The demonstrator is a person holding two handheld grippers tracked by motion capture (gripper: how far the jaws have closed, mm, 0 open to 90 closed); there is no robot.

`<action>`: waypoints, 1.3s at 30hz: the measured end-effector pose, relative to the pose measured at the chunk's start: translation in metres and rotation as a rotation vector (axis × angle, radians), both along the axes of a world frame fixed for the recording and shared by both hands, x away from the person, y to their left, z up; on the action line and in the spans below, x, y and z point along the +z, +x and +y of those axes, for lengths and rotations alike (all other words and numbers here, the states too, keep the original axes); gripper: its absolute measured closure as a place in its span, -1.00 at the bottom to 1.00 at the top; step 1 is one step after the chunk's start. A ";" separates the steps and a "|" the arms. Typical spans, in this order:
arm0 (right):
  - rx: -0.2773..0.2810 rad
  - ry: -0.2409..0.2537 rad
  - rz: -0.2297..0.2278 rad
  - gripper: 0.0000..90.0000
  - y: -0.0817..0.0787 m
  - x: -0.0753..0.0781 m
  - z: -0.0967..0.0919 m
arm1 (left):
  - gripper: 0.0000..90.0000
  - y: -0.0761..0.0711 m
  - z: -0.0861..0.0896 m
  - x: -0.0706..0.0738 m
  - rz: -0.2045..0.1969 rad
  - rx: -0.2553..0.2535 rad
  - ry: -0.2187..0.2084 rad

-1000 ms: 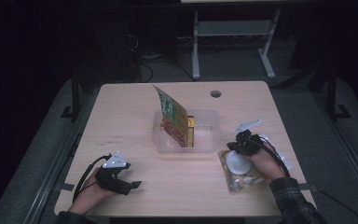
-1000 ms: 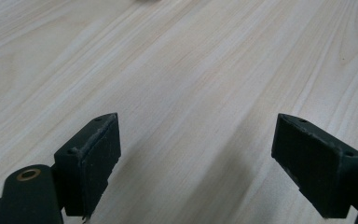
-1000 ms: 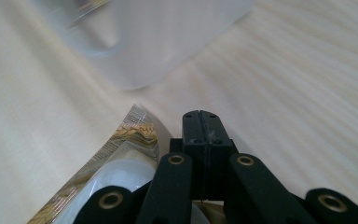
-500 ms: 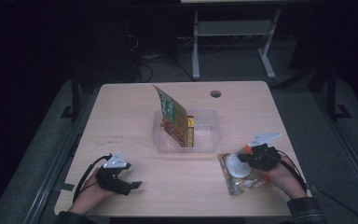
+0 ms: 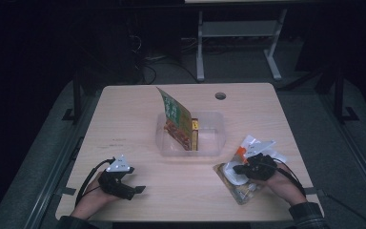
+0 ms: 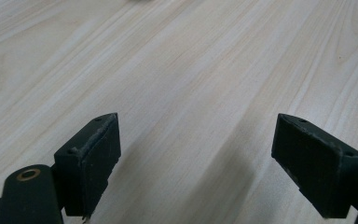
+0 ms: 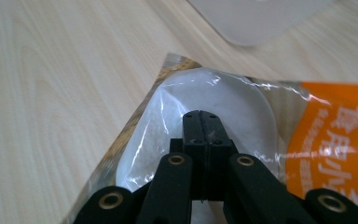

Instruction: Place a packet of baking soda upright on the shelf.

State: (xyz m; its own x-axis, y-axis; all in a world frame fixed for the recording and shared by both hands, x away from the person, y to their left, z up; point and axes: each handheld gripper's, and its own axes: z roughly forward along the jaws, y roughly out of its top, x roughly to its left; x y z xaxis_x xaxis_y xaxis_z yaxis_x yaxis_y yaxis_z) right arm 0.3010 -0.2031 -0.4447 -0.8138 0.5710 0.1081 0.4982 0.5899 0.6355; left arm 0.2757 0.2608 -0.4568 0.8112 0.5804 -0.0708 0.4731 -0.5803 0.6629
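Our right gripper point(image 7: 203, 122) has its jaws pressed flat together, with no gap between the pads, and their tip sits over the clear wrapper of a snack packet point(image 7: 223, 112) lying on the table; we cannot tell whether a fold of the film is pinched between them. Under the jaws the packet shows a pale round cake behind glossy plastic, a brown patterned edge toward the bare wood, and an orange printed panel on the far side. From the high view the same right gripper point(image 5: 242, 168) rests on that packet point(image 5: 240, 188) near the table's front right corner, with our hand behind it and a checked sleeve point(image 5: 309, 213) at the frame's bottom edge. Just beyond the packet stands a clear plastic bin point(image 5: 209, 138), near the middle of the table, and its rounded corner point(image 7: 261, 21) also appears at the top of the right gripper view. Inside the bin a green and red printed bag point(image 5: 176, 119) stands tilted, leaning toward the left, with a small yellow box point(image 5: 195, 131) beside it. Our left gripper point(image 6: 209, 154) is spread wide, both pads apart over bare light wood and holding nothing. In the high view this left gripper point(image 5: 138, 190) lies near the front left edge of the table point(image 5: 124, 124), well apart from the bin and the packet, its cable looping behind the hand.
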 end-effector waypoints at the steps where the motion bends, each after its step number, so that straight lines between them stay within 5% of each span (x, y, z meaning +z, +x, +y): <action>1: 0.010 -0.001 0.001 1.00 -0.001 0.000 0.002 | -0.67 0.000 0.000 0.000 -0.001 -0.006 0.008; 23: 0.230 0.003 -0.001 1.00 -0.016 0.004 0.064 | -0.67 -0.001 -0.014 0.005 0.002 -0.043 -0.052; 24: 0.262 -0.016 0.014 1.00 -0.019 0.000 0.072 | -0.67 0.000 -0.018 0.007 0.000 -0.045 -0.065; 25: 0.297 -0.086 -0.032 1.00 -0.021 -0.005 0.079 | -0.67 0.000 -0.021 0.008 -0.003 -0.047 -0.070; 27: 0.317 -0.082 -0.032 1.00 -0.022 -0.007 0.082 | -0.67 0.002 -0.031 0.012 -0.014 -0.051 -0.090; 31: 0.216 0.032 -0.040 1.00 -0.018 0.013 0.061 | -0.65 0.009 -0.053 0.018 -0.027 -0.080 -0.116; 39: 0.065 0.088 -0.078 0.70 -0.013 0.023 0.030 | -0.57 0.023 -0.115 0.022 0.004 -0.132 -0.183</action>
State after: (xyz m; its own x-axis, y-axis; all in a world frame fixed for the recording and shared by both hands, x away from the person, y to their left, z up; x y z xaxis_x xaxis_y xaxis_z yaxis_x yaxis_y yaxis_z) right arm 0.2884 -0.1732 -0.4214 -0.8567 0.5079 0.0899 0.4076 0.5599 0.7214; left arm 0.2985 0.1457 -0.4351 0.8788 0.4466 -0.1683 0.4038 -0.5078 0.7610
